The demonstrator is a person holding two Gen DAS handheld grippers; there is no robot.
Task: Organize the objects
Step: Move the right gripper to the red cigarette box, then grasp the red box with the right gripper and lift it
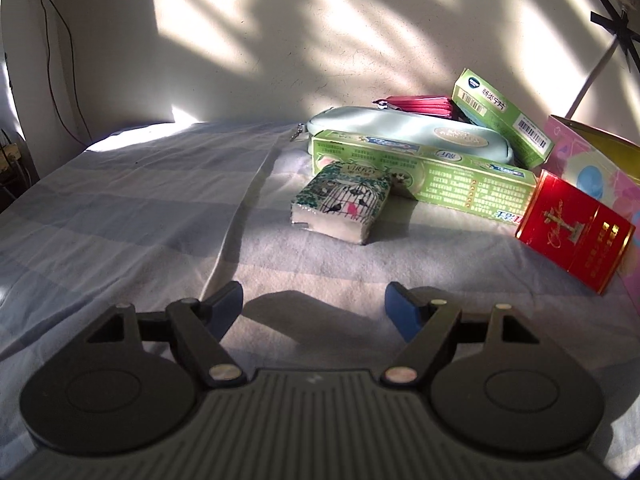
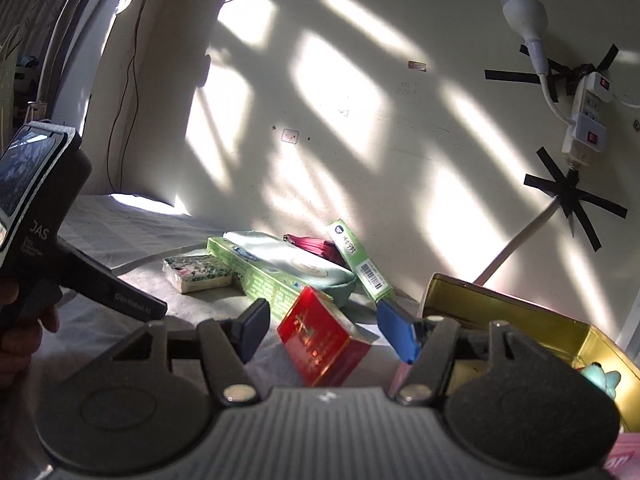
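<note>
Left tool (image 1: 314, 312) agape, striped bedsheet (image 1: 120, 208), sunlit wall (image 1: 360, 40)

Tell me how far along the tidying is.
Barely started, it seems. Only a small teal toy lies in the gold tin. Both tools are open and empty: the right tool faces the red box, the left tool the tissue pack. Toothpaste box, pouch and medicine box remain out.

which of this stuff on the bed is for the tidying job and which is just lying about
For the job: tissue pack, long green box, small green box, mint pouch, pink purse, red box, gold tin.

Just there: power strip, lamp, black tape, sheet.
</note>
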